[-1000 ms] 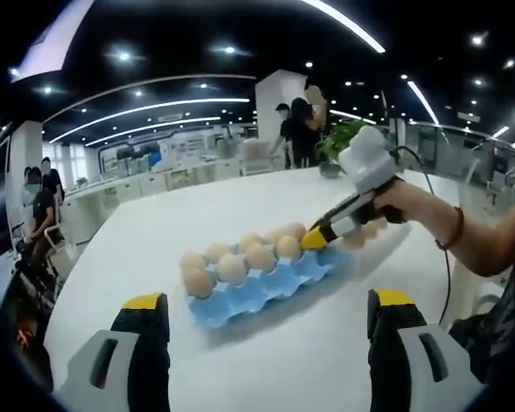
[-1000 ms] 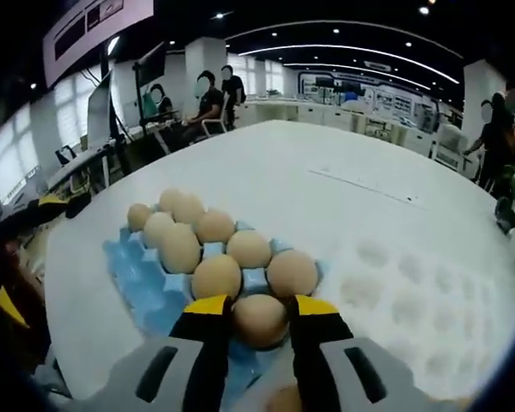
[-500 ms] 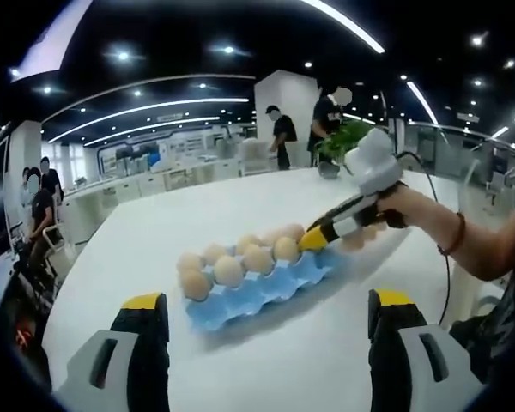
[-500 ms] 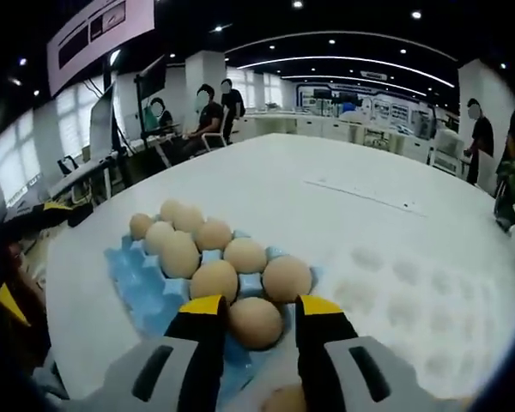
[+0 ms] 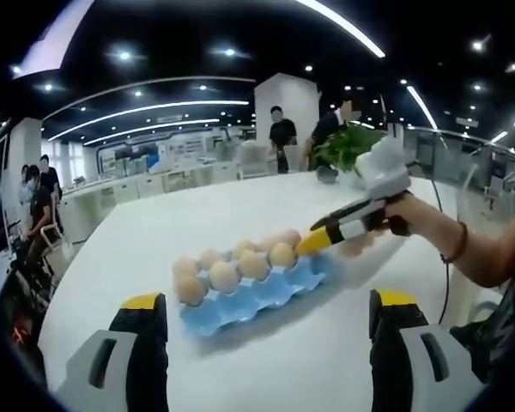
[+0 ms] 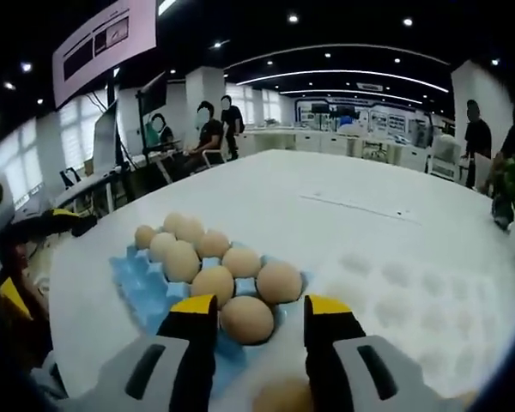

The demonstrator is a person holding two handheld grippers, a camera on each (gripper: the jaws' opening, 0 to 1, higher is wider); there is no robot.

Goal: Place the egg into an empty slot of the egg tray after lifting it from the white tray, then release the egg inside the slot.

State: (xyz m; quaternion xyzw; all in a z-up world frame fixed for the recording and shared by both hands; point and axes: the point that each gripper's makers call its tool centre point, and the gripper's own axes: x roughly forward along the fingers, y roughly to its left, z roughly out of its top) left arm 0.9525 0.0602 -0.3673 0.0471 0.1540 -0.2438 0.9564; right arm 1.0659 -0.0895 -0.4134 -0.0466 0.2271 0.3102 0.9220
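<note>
A blue egg tray (image 5: pixel 240 300) lies on the white table, holding several brown eggs. In the right gripper view the nearest egg (image 6: pixel 246 318) rests in a front slot of the blue egg tray (image 6: pixel 142 283). My right gripper (image 6: pixel 260 306) is open around it, with a gap between each jaw and the egg. The left gripper view shows the right gripper (image 5: pixel 313 243), held by a hand, at the tray's far right end. My left gripper (image 5: pixel 268 300) stands wide open before the tray, holding nothing. The white tray (image 6: pixel 412 283) with round hollows lies to the right.
Another egg (image 6: pixel 283 399) shows at the bottom edge, under my right gripper. A potted plant (image 5: pixel 348 146) stands at the far end of the table. People sit and stand around desks (image 6: pixel 206 129) beyond the table. The person's forearm (image 5: pixel 472 249) crosses from the right.
The right gripper's jaws have spread apart from the egg, which stays in its slot, and the gripper has drawn back a little. The left gripper has stayed open and nearly still.
</note>
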